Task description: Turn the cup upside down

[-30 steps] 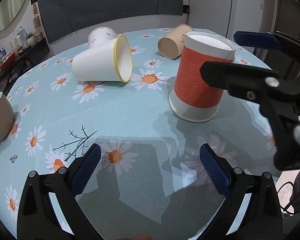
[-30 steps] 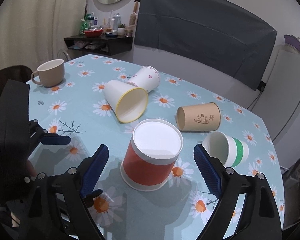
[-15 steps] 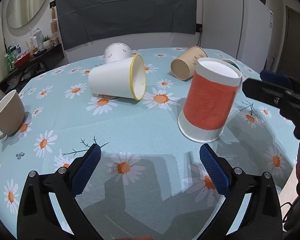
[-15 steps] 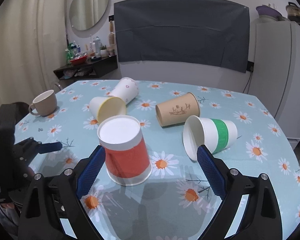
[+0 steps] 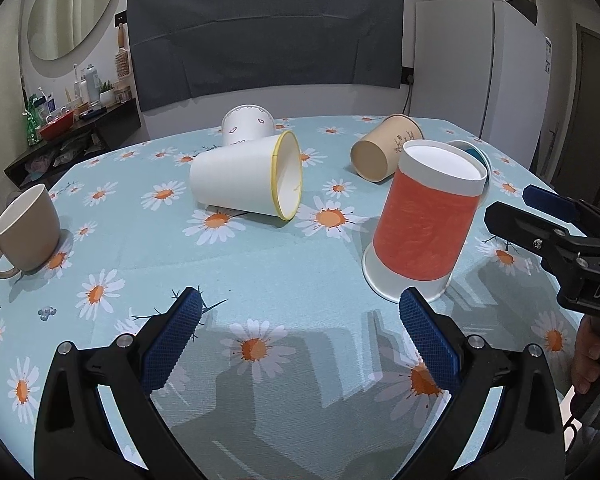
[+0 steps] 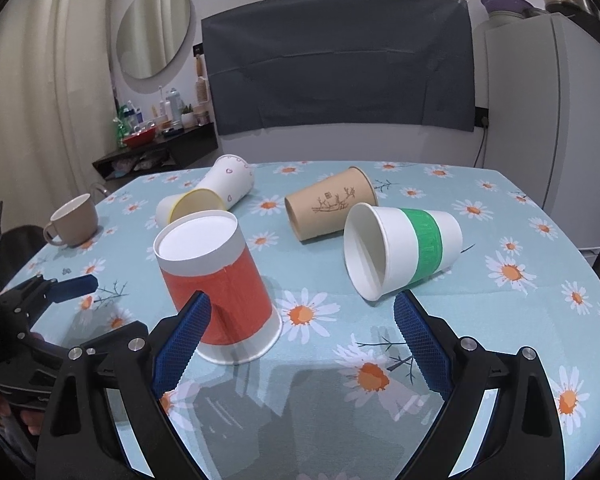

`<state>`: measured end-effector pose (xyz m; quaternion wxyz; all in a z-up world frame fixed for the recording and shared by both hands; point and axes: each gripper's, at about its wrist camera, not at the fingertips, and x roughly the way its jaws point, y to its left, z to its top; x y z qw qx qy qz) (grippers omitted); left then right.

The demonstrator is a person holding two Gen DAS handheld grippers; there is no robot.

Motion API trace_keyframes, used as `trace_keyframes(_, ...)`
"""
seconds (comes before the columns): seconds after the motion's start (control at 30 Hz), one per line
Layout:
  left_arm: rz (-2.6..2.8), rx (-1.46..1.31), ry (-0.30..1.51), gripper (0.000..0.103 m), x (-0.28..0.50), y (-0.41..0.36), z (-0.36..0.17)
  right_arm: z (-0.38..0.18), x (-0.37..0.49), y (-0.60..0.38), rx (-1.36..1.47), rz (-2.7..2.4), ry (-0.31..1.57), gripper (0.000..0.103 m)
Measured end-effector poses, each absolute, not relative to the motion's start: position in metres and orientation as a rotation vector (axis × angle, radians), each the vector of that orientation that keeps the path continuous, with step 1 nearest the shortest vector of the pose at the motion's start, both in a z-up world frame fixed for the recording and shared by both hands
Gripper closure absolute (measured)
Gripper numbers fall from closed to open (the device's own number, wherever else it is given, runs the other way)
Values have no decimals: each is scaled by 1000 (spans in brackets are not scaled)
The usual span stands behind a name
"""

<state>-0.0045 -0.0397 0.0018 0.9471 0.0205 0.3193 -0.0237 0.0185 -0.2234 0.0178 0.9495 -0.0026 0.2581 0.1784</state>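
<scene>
An orange-banded paper cup [image 5: 424, 220] stands upside down, rim on the daisy tablecloth [image 5: 260, 272]; it also shows in the right wrist view [image 6: 220, 284]. My left gripper [image 5: 300, 332] is open and empty, just in front and left of that cup. My right gripper [image 6: 300, 340] is open and empty, the cup just beyond its left finger. A white cup with a yellow rim [image 5: 248, 180], a brown cup [image 6: 330, 206], a green-banded cup [image 6: 400, 248] and a white cup with hearts [image 6: 232, 180] lie on their sides.
A beige mug [image 5: 24, 232] stands upright at the table's left edge. A white fridge [image 6: 548, 120] stands past the table's right side. A dark shelf with bottles [image 6: 152, 148] is at the back left. The right gripper shows at the right edge of the left wrist view [image 5: 540, 220].
Both grippers have drawn back and levelled out from the orange cup. The right gripper has swung right, bringing the green-banded cup fully into view. No cup has moved.
</scene>
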Motion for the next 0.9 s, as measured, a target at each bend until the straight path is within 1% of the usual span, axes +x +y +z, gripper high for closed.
trace_keyframes(0.33,16,29,567,6,-15,-36,7,14,14,-220,-28,365,512,12)
trace_keyframes(0.6,3,-30,585,6,-13,-26,6,12,18,-222,-11,371,529,12)
trace_keyframes(0.9,-5,-2,599,6,-13,-30,4,10,22,-222,-13,374,555,12)
